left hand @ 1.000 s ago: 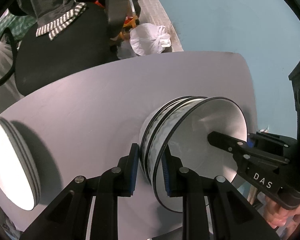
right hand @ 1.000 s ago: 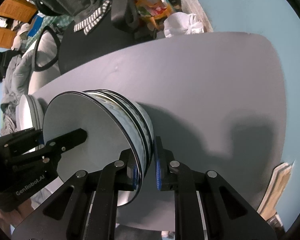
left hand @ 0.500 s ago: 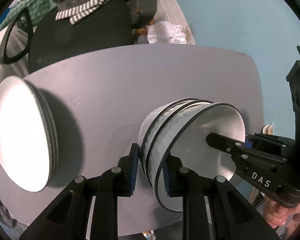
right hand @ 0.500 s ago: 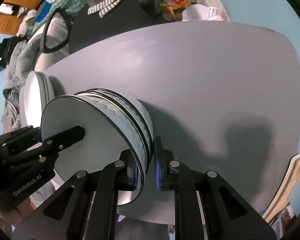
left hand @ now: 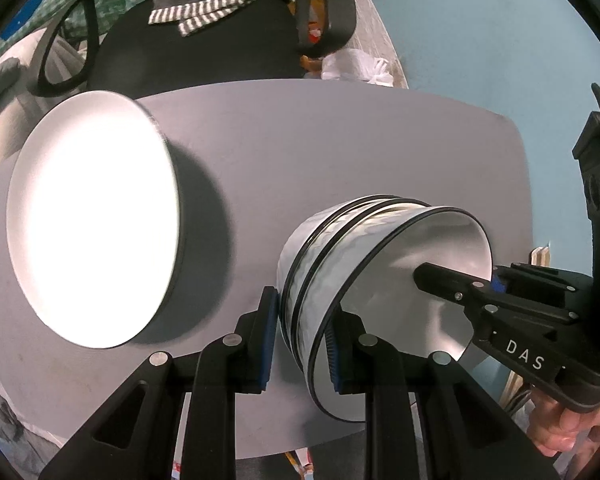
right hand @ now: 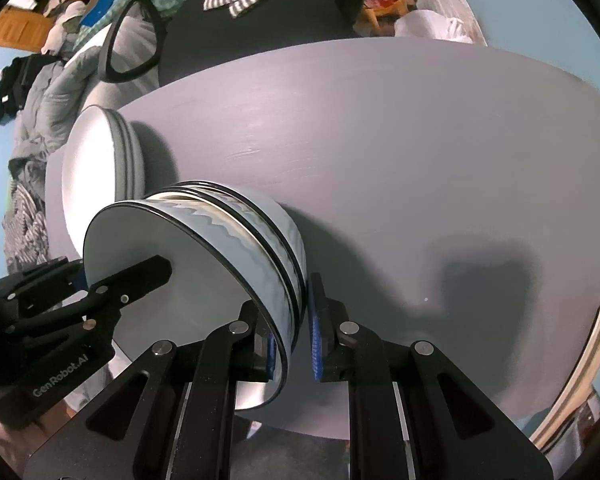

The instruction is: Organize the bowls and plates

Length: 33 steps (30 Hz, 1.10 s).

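Your left gripper (left hand: 302, 336) is clamped on the near rim of the bowls (left hand: 360, 264); one blue pad (left hand: 269, 336) sits outside the wall, the other inside; your right gripper (right hand: 294, 334) is clamped on the opposite rim of the same bowls (right hand: 236, 240), pads likewise either side of the wall.

The bowls are three, nested, black-rimmed, with a pale wavy band; you hold them between both grippers over the near part of the table (left hand: 340, 152); whether they touch the tabletop, you cannot tell from either view.

Beside them, toward your left, the plates (left hand: 92, 216) sit stacked on the table, white and glaring; in the right wrist view the plates (right hand: 124, 152) show grey stacked edges just behind the bowls.

Beyond the table edge: a black chair (left hand: 188, 56) with striped cloth (left hand: 204, 16) draped on it; a white bag (left hand: 356, 66) on the floor.
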Available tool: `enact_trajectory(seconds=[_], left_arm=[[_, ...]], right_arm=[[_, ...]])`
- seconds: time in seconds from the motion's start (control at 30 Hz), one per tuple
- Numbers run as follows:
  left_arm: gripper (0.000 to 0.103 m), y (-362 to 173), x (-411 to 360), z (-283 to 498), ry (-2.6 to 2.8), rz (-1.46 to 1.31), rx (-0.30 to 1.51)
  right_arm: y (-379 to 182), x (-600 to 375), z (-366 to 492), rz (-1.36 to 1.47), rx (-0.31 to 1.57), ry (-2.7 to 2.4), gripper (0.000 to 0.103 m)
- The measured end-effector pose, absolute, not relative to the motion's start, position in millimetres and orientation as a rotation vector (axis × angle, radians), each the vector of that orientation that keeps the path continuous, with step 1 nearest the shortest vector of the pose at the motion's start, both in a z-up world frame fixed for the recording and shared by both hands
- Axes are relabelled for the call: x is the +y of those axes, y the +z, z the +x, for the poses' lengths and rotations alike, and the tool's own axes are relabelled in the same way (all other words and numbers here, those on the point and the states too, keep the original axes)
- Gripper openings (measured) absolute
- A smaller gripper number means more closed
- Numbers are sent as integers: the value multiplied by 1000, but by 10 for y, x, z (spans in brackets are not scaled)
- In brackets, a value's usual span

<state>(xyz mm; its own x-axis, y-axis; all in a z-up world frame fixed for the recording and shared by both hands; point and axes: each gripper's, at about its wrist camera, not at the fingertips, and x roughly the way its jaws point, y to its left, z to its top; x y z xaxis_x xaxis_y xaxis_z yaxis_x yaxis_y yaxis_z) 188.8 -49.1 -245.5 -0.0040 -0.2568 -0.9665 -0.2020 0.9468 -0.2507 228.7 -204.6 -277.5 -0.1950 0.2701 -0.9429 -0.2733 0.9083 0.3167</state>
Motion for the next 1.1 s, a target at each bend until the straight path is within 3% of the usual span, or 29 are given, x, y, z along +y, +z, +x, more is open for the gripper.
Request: enact_trajectory(seconds=[1.1], left_arm=[[21, -1905, 684, 1656, 107, -455, 1440]], right_arm=[[-2317, -820, 2248, -132, 1605, 616, 13]])
